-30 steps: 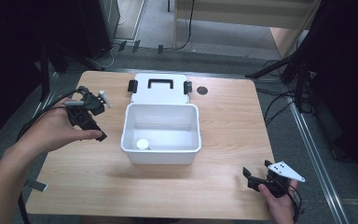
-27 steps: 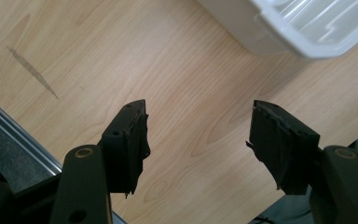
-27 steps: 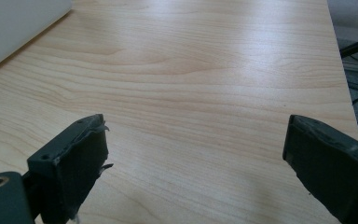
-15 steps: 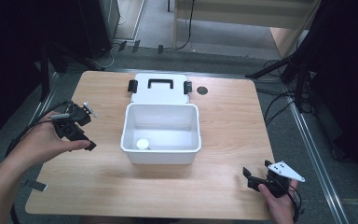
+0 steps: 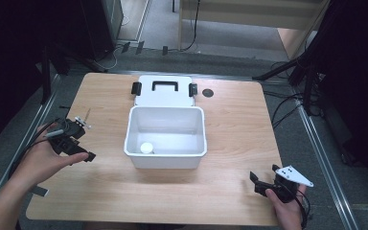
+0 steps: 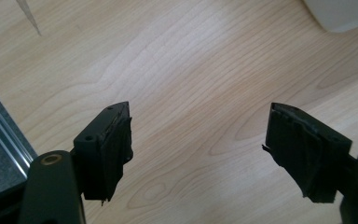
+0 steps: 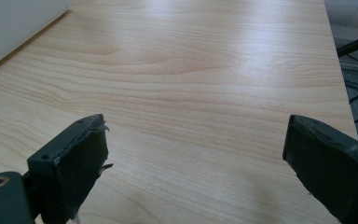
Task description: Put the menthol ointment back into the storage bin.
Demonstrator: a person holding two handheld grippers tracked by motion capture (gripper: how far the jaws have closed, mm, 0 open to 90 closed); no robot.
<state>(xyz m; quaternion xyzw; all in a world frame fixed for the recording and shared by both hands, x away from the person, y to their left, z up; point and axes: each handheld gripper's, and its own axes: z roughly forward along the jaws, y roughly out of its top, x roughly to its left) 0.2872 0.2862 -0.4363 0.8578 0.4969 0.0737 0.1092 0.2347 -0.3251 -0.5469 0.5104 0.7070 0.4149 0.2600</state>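
— Pale wood grain runs across the table [image 5: 230, 120], which has dark floor and cables round it. What sits on it?

— A white bin [image 5: 165, 136] stands at the middle, open at the top. Its lid [image 5: 163, 90], with a black handle, lies flat just behind it, touching the far rim. A small white round thing [image 5: 146, 148] lies inside the bin, in the near left corner.

— And the left gripper [image 5: 76, 146]?

— It is held near the table's left edge, well apart from the bin. Its jaws have just been opening; they stand spread over bare wood, nothing between them.

— The right gripper [image 5: 263, 184]?

— It is at the near right corner, jaws wide apart, nothing between them either.
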